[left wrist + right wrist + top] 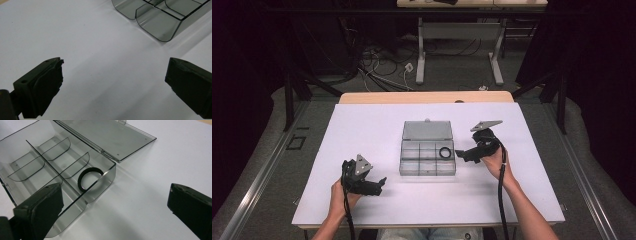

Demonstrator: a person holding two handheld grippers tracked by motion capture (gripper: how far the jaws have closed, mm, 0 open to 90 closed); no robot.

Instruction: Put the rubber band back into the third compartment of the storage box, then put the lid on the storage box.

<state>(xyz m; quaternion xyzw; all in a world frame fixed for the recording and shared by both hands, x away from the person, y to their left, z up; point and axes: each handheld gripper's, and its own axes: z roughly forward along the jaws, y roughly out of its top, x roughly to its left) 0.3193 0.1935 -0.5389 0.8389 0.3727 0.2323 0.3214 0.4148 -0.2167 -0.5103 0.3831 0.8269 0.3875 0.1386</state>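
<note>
On the white table [377, 125] sits a clear compartment box [427, 159] with its lid [427, 130] folded back flat. A black ring [445, 152] lies in its far right compartment. The left gripper [379, 183] is held low near the box's front left corner, jaws spread wide and empty. The right gripper [460, 154], just beside the box's right wall, points toward it, jaws likewise parted around nothing.

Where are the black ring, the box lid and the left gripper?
black ring [88, 180], right gripper view, its near band.
box lid [427, 130], high view, panel centre.
left gripper [381, 183], high view, between its jaw tips.
</note>
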